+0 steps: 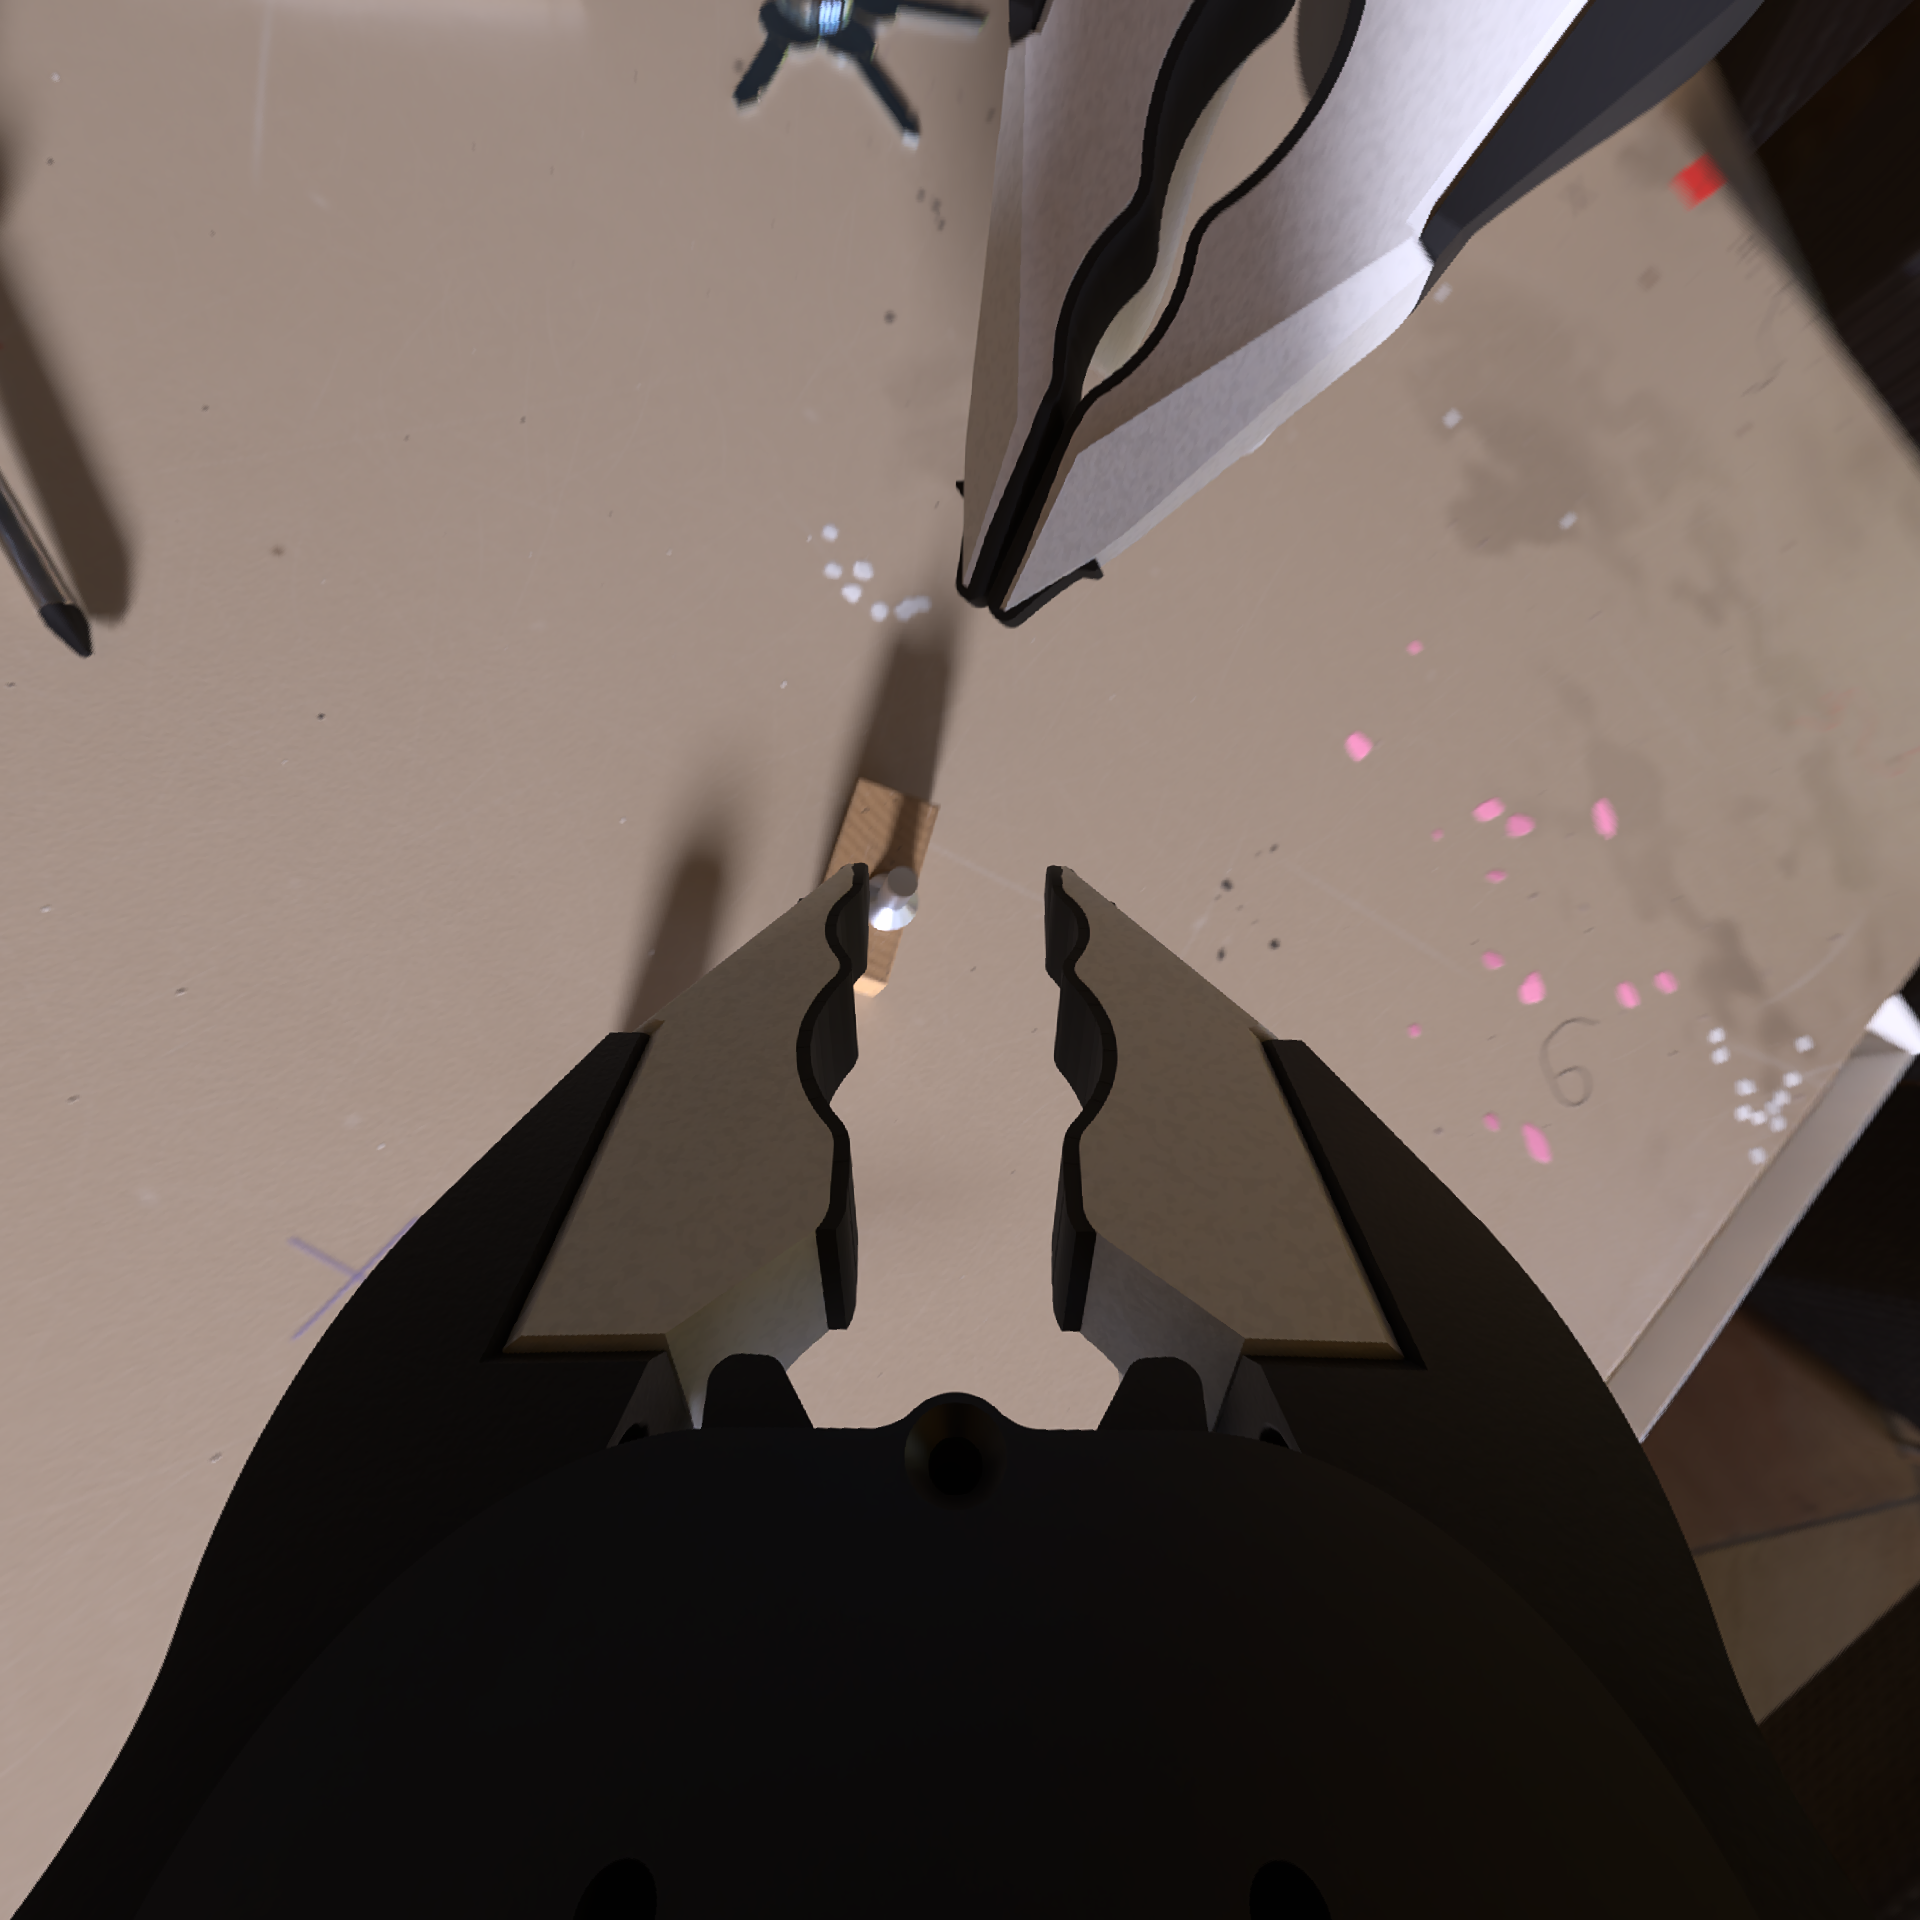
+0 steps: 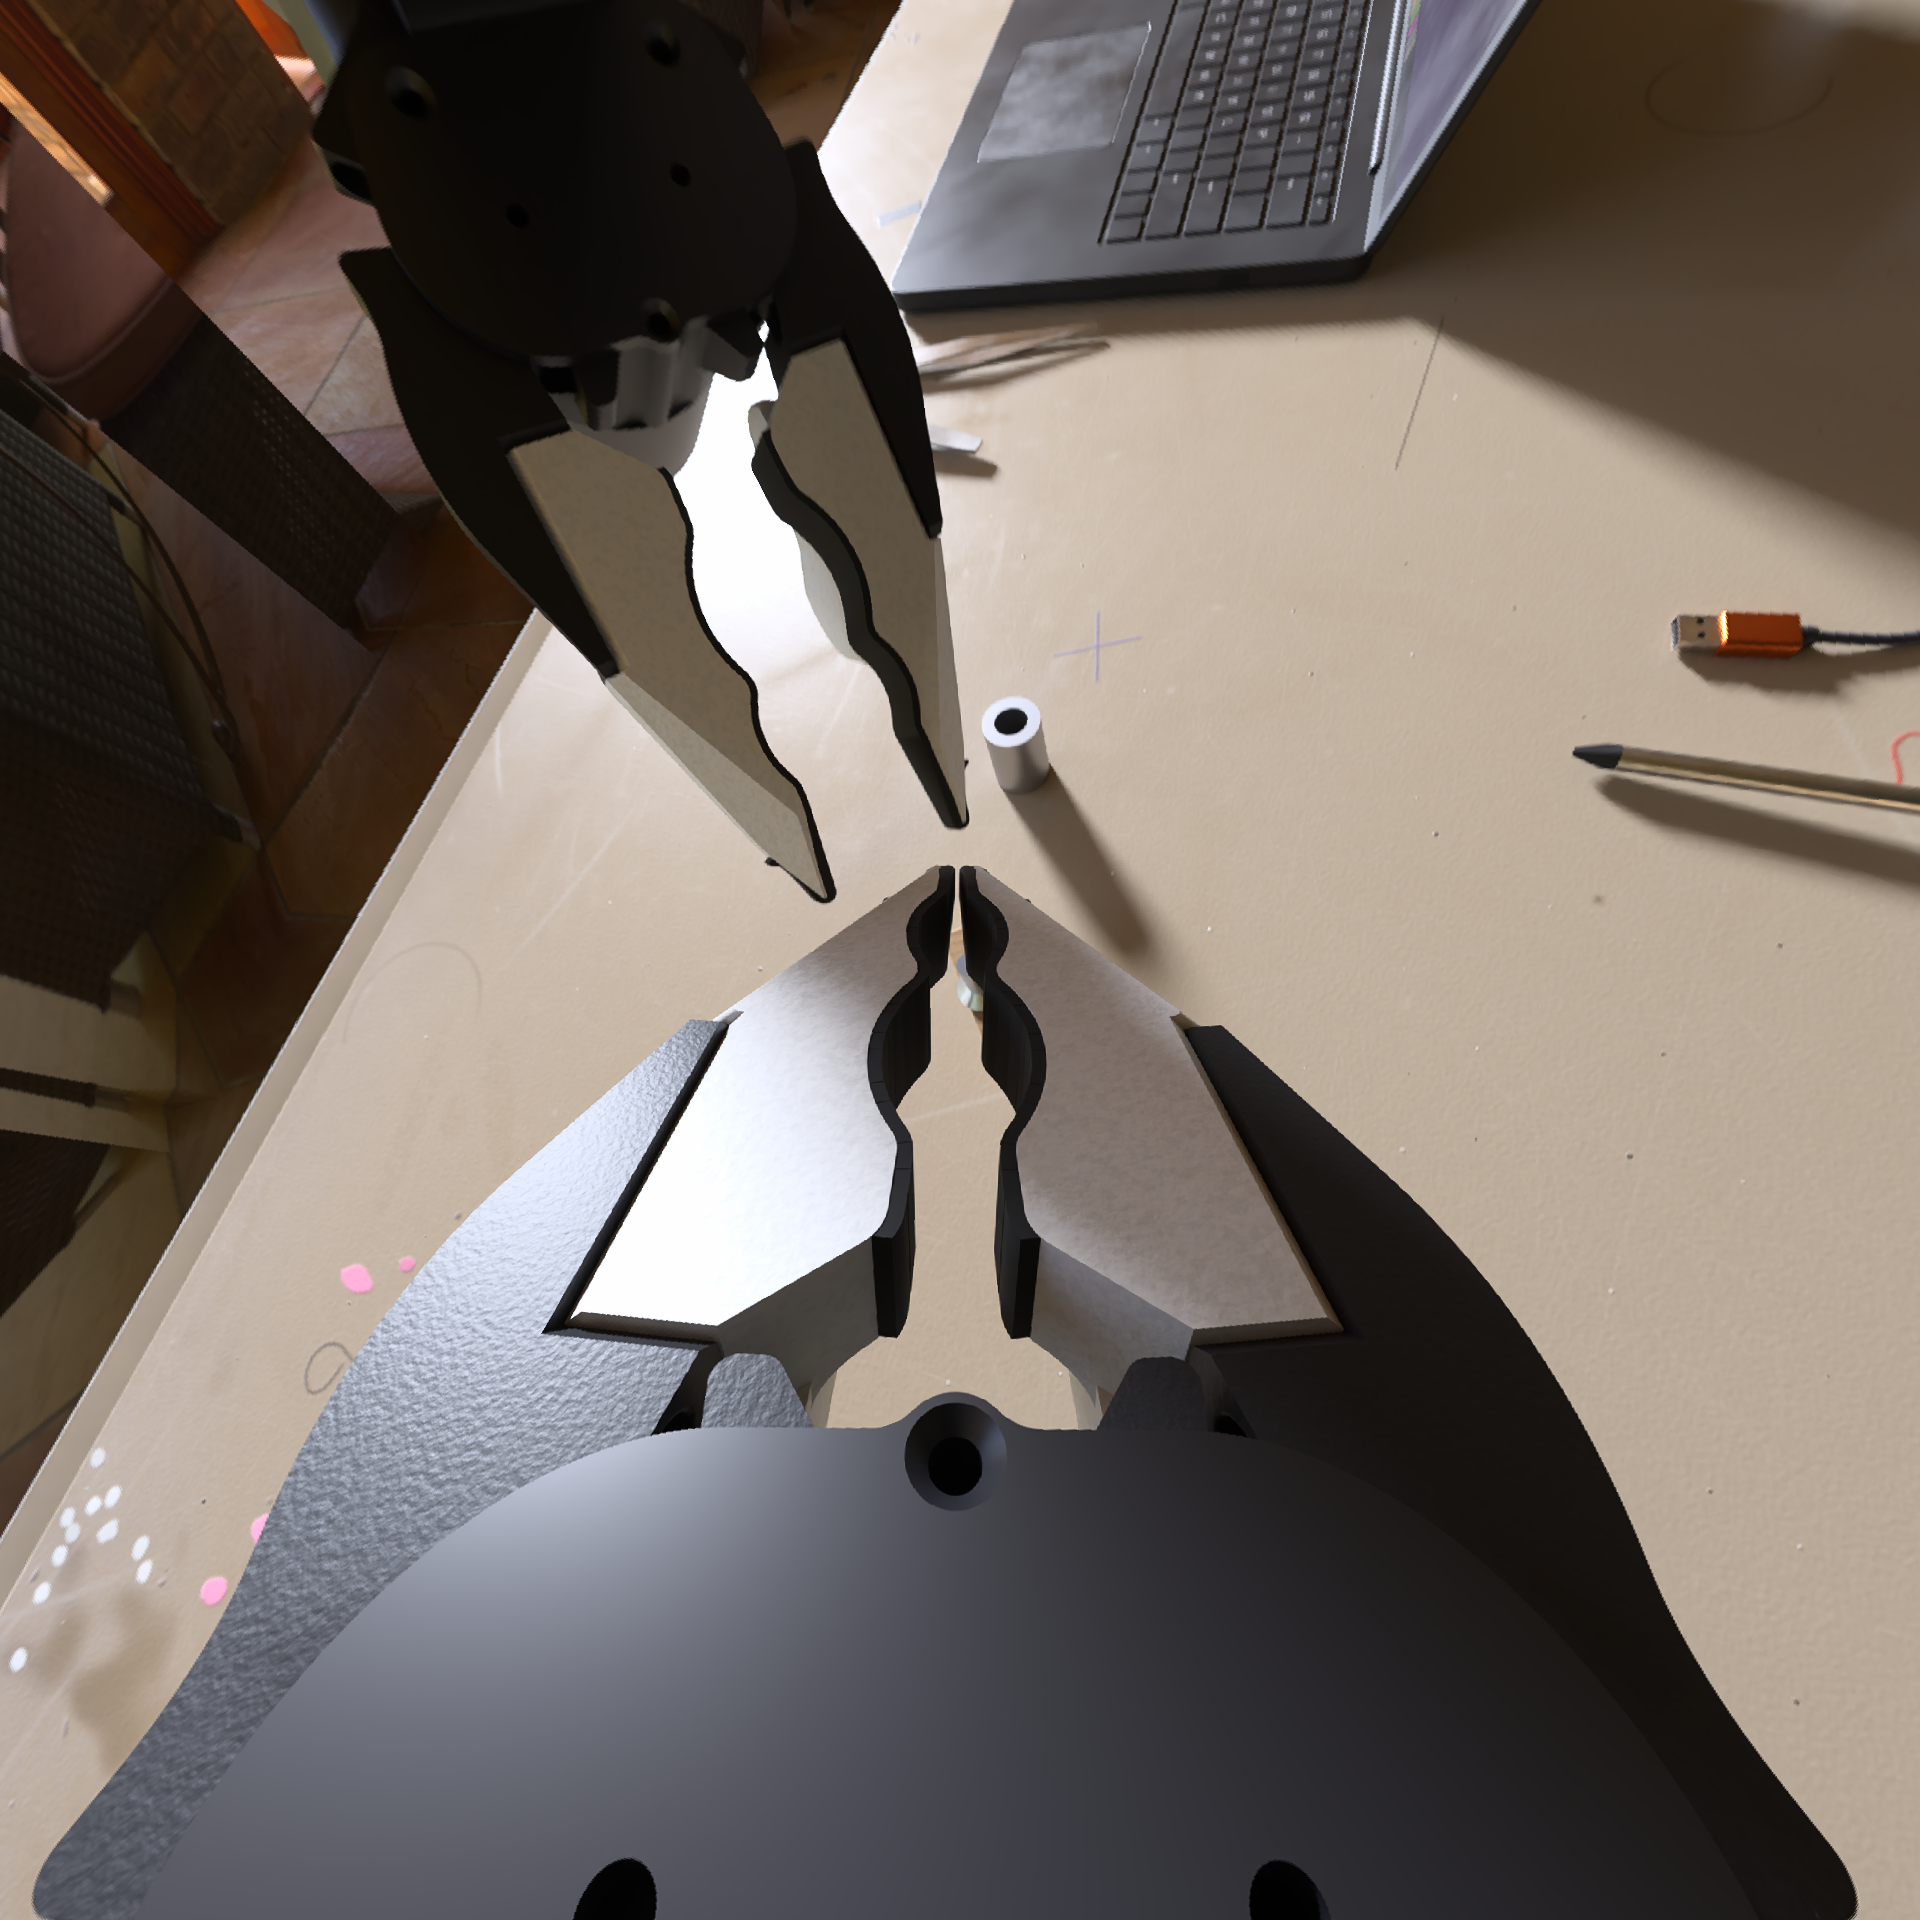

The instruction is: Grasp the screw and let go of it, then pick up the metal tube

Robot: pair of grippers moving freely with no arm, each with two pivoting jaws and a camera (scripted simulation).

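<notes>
A small silver screw (image 1: 891, 902) stands head down on a little wooden block (image 1: 896, 831), just inside the left finger of my open left gripper (image 1: 956, 883). The screw also shows in the right wrist view (image 2: 968, 992), through the gap between that gripper's fingers. My right gripper (image 2: 956, 875) is shut and empty, and hangs above the table beyond the block (image 1: 987, 603). A short metal tube (image 2: 1016, 743) stands upright beside one fingertip of the left gripper (image 2: 888, 852). The tube is hidden in the left wrist view.
An open laptop (image 2: 1195, 156) lies at the far end of the beige table. An orange USB plug (image 2: 1756, 634) and a pen (image 2: 1745, 774) lie to the right. The table edge (image 2: 416, 831) runs along the left. A black spidery part (image 1: 831, 52) lies far off.
</notes>
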